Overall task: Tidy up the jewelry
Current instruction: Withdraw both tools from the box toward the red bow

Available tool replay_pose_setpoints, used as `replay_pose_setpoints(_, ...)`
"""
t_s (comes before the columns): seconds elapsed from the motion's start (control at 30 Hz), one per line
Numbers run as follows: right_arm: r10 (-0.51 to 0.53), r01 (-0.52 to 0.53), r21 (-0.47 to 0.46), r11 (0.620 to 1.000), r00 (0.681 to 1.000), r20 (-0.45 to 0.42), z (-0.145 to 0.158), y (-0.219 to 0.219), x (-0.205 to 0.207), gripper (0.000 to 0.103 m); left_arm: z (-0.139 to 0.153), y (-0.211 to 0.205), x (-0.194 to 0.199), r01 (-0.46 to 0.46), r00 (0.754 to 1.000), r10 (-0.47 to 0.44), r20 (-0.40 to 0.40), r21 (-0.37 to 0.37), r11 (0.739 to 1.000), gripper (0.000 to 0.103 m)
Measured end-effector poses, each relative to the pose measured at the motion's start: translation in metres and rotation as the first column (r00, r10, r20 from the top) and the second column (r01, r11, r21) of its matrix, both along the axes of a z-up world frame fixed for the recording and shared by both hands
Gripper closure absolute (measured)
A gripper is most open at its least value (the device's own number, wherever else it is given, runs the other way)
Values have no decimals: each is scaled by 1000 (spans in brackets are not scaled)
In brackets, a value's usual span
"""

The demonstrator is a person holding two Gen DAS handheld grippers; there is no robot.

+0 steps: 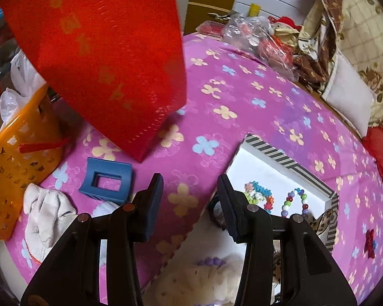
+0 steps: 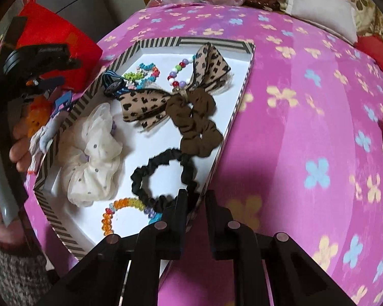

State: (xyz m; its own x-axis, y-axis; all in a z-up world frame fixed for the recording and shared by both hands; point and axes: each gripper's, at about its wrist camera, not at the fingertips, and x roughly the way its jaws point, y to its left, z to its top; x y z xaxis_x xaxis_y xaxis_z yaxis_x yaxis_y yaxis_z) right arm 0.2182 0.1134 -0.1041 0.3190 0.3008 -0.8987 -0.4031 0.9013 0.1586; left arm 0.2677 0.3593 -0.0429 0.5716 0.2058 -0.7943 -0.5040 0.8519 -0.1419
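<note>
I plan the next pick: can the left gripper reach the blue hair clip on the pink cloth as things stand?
Probably yes. The left gripper is open and empty, and the blue hair clip lies uncovered just left of its fingers, nothing between them.

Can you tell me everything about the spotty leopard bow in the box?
The leopard bow is made of tan ribbon-like fabric with dark blotchy spots and slightly frayed ends. Two wide tails spread out from a knotted middle. It lies flat inside the striped box, on the white floor toward the far side. Its knot rests against the brown scrunchie, and one loop overlaps the bead bracelet. A dark striped item sits at its left tip. Neither gripper touches it.
</note>
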Motion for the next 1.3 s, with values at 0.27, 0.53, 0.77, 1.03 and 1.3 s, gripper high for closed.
replay_pose_setpoints(0.27, -52, 44, 87, 995, 994, 95, 27, -25, 15, 76, 6, -19, 1, 41, 999, -41, 16, 38, 998, 60)
replay_pose_setpoints(0.53, -121, 106, 265, 958, 992, 42, 54, -30, 122, 69, 6, -32, 4, 77, 997, -78, 28, 42, 996, 60)
replay_pose_setpoints(0.77, -121, 144, 286, 947, 988, -96, 32, -15, 171, 69, 1, -35, 11, 87, 996, -87, 18, 27, 996, 60)
replay_pose_setpoints(1.03, -233, 253, 213, 944, 966, -115, 15, -78, 165, 69, 0, -44, 14, 102, 995, -103, 8, 48, 994, 60)
replay_pose_setpoints(1.3, -301, 304, 95, 948, 953, -44, 6, -196, 54, 68, 24, -77, -6, 126, 989, -135, 63, 126, 984, 60)
